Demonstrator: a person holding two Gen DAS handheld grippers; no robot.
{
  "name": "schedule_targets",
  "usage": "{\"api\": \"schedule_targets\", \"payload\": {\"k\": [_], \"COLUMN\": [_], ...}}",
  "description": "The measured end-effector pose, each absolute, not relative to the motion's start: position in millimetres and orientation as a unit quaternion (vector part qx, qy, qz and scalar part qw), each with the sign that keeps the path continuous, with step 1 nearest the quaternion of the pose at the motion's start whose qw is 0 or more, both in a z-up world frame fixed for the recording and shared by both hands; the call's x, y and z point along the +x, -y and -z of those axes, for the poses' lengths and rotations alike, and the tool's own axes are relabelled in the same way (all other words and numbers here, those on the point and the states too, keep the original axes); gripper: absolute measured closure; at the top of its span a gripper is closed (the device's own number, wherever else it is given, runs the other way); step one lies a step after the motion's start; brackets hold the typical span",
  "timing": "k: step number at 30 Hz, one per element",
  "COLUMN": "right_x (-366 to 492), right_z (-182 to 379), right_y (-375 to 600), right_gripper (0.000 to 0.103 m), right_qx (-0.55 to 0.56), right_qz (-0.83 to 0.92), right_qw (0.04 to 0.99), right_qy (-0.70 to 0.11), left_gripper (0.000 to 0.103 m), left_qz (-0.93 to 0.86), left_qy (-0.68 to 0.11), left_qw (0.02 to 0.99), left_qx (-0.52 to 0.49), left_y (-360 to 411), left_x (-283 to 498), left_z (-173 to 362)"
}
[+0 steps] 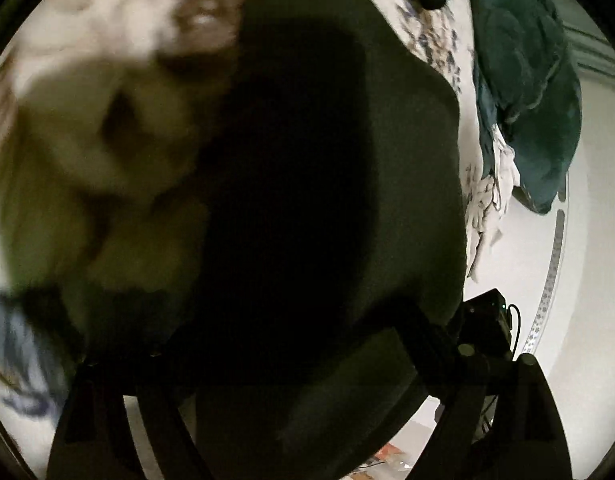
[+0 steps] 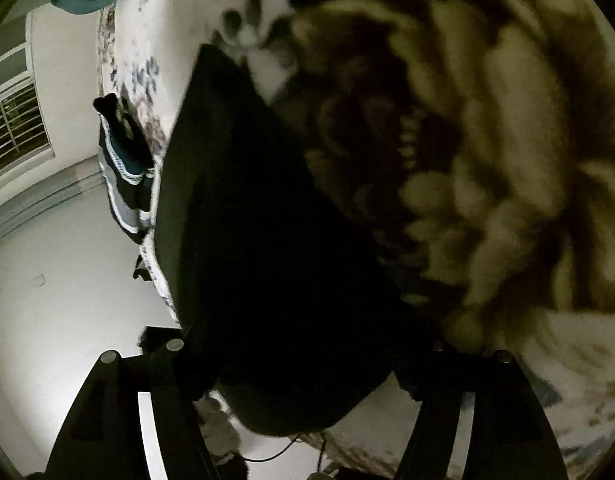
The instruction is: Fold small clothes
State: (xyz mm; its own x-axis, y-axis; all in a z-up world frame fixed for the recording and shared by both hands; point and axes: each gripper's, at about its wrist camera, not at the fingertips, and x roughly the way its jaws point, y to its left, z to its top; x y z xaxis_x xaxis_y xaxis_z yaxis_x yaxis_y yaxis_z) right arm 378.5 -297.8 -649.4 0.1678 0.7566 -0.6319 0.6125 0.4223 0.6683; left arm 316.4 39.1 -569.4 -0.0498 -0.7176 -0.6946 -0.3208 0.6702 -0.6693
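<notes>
1. Because both cameras are very close to it, a big dark cloth (image 1: 307,184) is seen filling the middle of each view.
2. The dark cloth (image 2: 259,264) is almost black, with a soft greenish look at its edges, and no print or seam can be made out on it.
3. Its outline is smooth and rounded at the top in the left view, while a pointed corner is seen at the top in the right view.
4. The cloth is found over a bed sheet (image 1: 431,36) that is pale with small blue flowers.
5. A blurry brown-and-cream patterned blanket (image 2: 487,152) is seen just beside the cloth.
6. The left gripper (image 1: 307,440) is seen low in its view with its jaws spread wide, and the cloth hangs in the gap between them; no pinch on it can be made out.
7. The right gripper (image 2: 307,420) is also spread apart, with the cloth's lower edge seen loose between its fingers.
8. A teal bundle (image 1: 527,80) and a dark striped garment (image 2: 123,168) are seen farther off on the bed.
</notes>
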Motion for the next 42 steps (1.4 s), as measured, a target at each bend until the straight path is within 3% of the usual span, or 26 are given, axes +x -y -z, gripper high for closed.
{"api": "schedule_targets", "payload": {"k": [7,9,14,18,22,23,24,25,26,27,32,34,35,36,38,42], "right_x": [346.3,336.8,337.3,352.1,361.2,361.5,361.2,360.0,358.4,356.2,329.1,314.8,309.0,305.7,304.1,301.9], "right_z": [623.5,621.4,642.8,665.2,661.6,658.2,656.5,654.6,653.9,652.2,622.6,623.0,626.9,631.3,640.2,619.8], "right_y": [302.1,302.5,272.5,251.7,236.0,231.4,228.1,225.8,222.0,217.9,179.3,161.2,158.1,158.8,164.5,183.9], "right_gripper": [0.032,0.020,0.016,0.000,0.000,0.000,0.006,0.017,0.055,0.067,0.073,0.072,0.066,0.049,0.036,0.036], "right_qx": [0.540,0.535,0.534,0.555,0.553,0.548,0.547,0.545,0.546,0.549,0.557,0.560,0.563,0.565,0.573,0.548], "right_qz": [-0.066,-0.069,-0.114,-0.135,-0.155,-0.154,-0.151,-0.144,-0.141,-0.136,-0.090,-0.072,-0.052,-0.036,-0.019,-0.015], "right_qw": [0.554,0.552,0.538,0.538,0.572,0.582,0.588,0.595,0.596,0.598,0.604,0.589,0.584,0.580,0.552,0.548], "right_qy": [-0.630,-0.635,-0.642,-0.620,-0.586,-0.581,-0.576,-0.573,-0.572,-0.568,-0.563,-0.578,-0.582,-0.586,-0.605,-0.631], "left_gripper": [0.017,0.017,0.013,0.013,0.014,0.023,0.032,0.034,0.039,0.045,0.045,0.045,0.042,0.042,0.042,0.039], "left_qz": [0.186,0.181,0.183,0.194,0.218,0.225,0.230,0.233,0.235,0.239,0.269,0.264,0.258,0.252,0.240,0.210], "left_qy": [-0.698,-0.694,-0.685,-0.681,-0.669,-0.668,-0.667,-0.664,-0.661,-0.660,-0.672,-0.695,-0.711,-0.721,-0.727,-0.712], "left_qw": [0.591,0.592,0.592,0.598,0.611,0.611,0.609,0.606,0.601,0.598,0.609,0.606,0.598,0.591,0.583,0.619], "left_qx": [-0.359,-0.368,-0.383,-0.377,-0.364,-0.360,-0.363,-0.371,-0.382,-0.387,-0.324,-0.284,-0.268,-0.261,-0.272,-0.256], "left_y": [-31.1,-31.4,-28.8,-29.2,-26.9,-24.3,-24.0,-26.0,-29.7,-32.0,-34.1,-34.3,-35.0,-38.2,-46.6,-63.6], "left_x": [323.2,320.4,322.4,322.4,325.5,329.0,334.2,338.8,346.5,352.5,392.0,400.2,400.8,399.8,394.7,376.2], "left_z": [568.0,571.6,577.6,575.7,568.2,566.3,564.2,562.3,559.4,556.8,534.4,540.7,548.5,554.9,559.0,531.7]}}
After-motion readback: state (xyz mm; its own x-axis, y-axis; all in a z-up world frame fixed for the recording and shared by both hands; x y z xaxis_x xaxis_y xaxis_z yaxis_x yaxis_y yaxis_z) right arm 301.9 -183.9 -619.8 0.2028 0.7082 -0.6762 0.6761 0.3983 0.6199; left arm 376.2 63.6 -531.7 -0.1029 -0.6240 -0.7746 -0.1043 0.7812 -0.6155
